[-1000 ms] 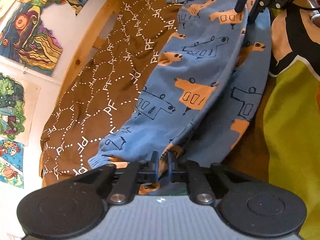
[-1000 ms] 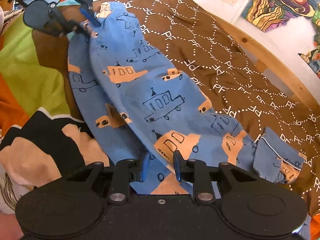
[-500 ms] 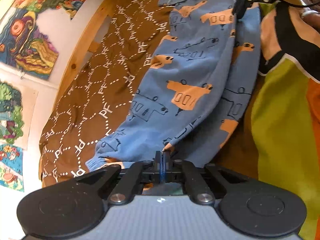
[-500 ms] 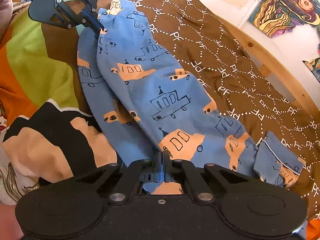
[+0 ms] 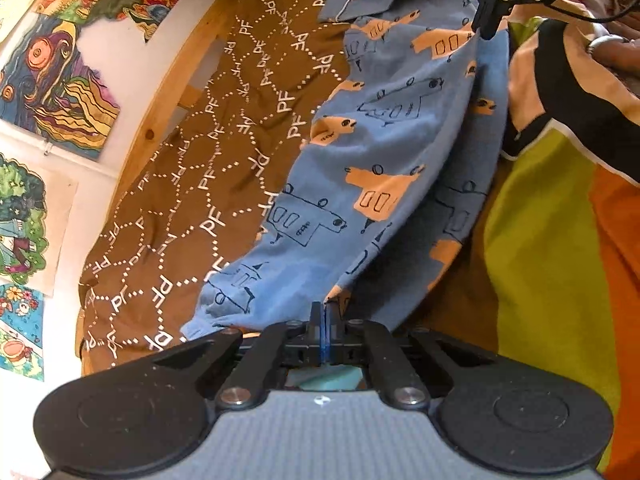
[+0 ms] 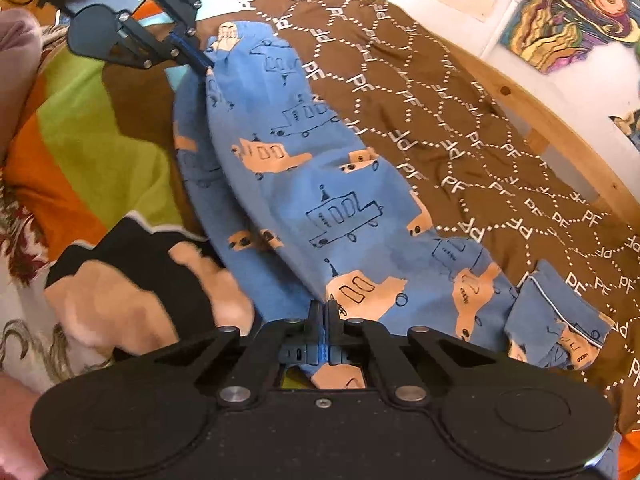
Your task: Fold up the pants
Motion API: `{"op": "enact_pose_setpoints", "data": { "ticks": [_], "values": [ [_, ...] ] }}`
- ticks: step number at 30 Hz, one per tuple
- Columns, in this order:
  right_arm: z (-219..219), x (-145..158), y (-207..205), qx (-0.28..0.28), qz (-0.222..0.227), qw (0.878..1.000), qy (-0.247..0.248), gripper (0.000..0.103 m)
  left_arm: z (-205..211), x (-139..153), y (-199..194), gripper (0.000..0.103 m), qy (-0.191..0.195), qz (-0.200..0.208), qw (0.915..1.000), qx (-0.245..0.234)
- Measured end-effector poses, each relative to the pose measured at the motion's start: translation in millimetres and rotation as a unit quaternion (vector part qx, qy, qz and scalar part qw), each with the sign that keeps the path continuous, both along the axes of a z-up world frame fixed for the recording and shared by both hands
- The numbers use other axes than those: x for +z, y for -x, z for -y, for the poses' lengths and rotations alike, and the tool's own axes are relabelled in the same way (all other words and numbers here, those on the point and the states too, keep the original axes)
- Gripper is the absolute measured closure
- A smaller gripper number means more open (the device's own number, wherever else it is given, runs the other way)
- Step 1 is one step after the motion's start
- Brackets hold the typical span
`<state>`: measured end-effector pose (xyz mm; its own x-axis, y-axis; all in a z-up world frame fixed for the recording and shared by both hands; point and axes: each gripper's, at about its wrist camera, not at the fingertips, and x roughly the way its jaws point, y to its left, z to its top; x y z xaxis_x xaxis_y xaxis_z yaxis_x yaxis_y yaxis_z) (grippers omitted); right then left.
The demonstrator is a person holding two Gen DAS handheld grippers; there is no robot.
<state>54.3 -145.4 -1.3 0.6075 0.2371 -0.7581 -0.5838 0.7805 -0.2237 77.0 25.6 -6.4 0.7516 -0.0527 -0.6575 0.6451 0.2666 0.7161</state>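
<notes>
Blue pants (image 5: 372,168) with orange and outlined vehicle prints lie lengthwise on a brown patterned bedspread (image 5: 208,152). My left gripper (image 5: 323,312) is shut on the fabric edge at the cuff end. My right gripper (image 6: 324,312) is shut on the fabric edge at the waist end of the pants (image 6: 320,200). Each gripper shows in the other's view: the right one (image 5: 490,26) at the top, the left one (image 6: 200,62) at the upper left. The pinched edge is lifted between them, forming a ridge along the pants.
A second blue printed garment (image 6: 556,320) lies bunched beside the waist end. A multicoloured blanket (image 5: 552,240) in green, orange and black covers the near side. A wooden bed rail (image 6: 540,108) and a wall with paintings (image 5: 52,88) border the far side.
Both grippers closed on the pants' edge from open a second ago. Since then the pinched edge has risen and the fabric is drawn tauter between them.
</notes>
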Motion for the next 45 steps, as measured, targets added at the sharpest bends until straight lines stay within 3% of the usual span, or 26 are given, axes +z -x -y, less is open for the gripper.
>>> {"op": "enact_pose_setpoints", "data": {
  "ticks": [11, 13, 14, 16, 17, 18, 19, 20, 22, 25, 29, 31, 36, 39, 42, 44, 45],
  "values": [
    [-5, -12, 6, 0.012, -0.021, 1.000, 0.009, 0.103, -4, -21, -2, 0.101, -0.008, -0.046, 0.9989, 0.004],
    [-3, -17, 3, 0.006, -0.033, 0.999, 0.012, 0.101, -6, -19, 0, 0.094, 0.004, -0.050, 0.9988, 0.001],
    [-1, -18, 4, 0.001, -0.032, 0.999, 0.009, 0.094, -6, -16, -1, 0.089, 0.013, -0.057, 0.9983, 0.003],
    [3, -16, 7, -0.002, -0.034, 0.999, -0.005, 0.087, -7, -6, -1, 0.051, 0.045, -0.073, 0.9963, 0.011],
    [7, -13, 9, -0.003, -0.036, 0.999, -0.017, 0.078, -8, 0, -1, 0.043, 0.066, -0.082, 0.9943, 0.015],
    [12, -10, 10, -0.008, -0.036, 0.999, -0.029, 0.072, -6, 6, -1, 0.039, 0.087, -0.088, 0.9921, 0.022],
    [16, -7, 11, -0.017, -0.032, 0.999, -0.034, 0.060, -4, 13, -2, 0.037, 0.111, -0.092, 0.9891, 0.031],
    [22, -4, 12, -0.028, -0.026, 0.998, -0.039, 0.048, 1, 19, -3, 0.033, 0.137, -0.096, 0.9851, 0.041],
    [37, 1, 12, -0.059, -0.012, 0.997, -0.053, 0.031, 15, 29, -8, 0.004, 0.201, -0.094, 0.9733, 0.060],
    [62, 9, 11, -0.132, 0.017, 0.989, -0.065, 0.005, 43, 32, -20, 0.000, 0.308, -0.094, 0.9433, 0.082],
    [107, 11, 3, -0.252, 0.028, 0.965, -0.070, 0.001, 95, 19, -38, 0.000, 0.391, -0.125, 0.9058, 0.107],
    [126, 11, 1, -0.289, 0.024, 0.954, -0.079, 0.001, 119, 12, -41, 0.000, 0.417, -0.148, 0.8915, 0.098],
    [168, 15, 5, -0.344, 0.025, 0.934, -0.097, 0.001, 158, -10, -39, 0.000, 0.432, -0.171, 0.8827, 0.072],
    [183, 16, 7, -0.357, 0.015, 0.928, -0.108, 0.001, 168, -22, -42, 0.004, 0.455, -0.187, 0.8670, 0.081],
    [196, 19, 21, -0.355, -0.008, 0.928, -0.109, 0.002, 175, -29, -43, 0.013, 0.463, -0.208, 0.8577, 0.082],
    [209, 29, 40, -0.318, -0.035, 0.934, -0.162, 0.003, 178, -31, -43, 0.015, 0.461, -0.214, 0.8582, 0.074],
    [219, 35, 50, -0.287, -0.074, 0.932, -0.210, 0.003, 179, -32, -43, 0.016, 0.460, -0.214, 0.8589, 0.069]
  ]
}}
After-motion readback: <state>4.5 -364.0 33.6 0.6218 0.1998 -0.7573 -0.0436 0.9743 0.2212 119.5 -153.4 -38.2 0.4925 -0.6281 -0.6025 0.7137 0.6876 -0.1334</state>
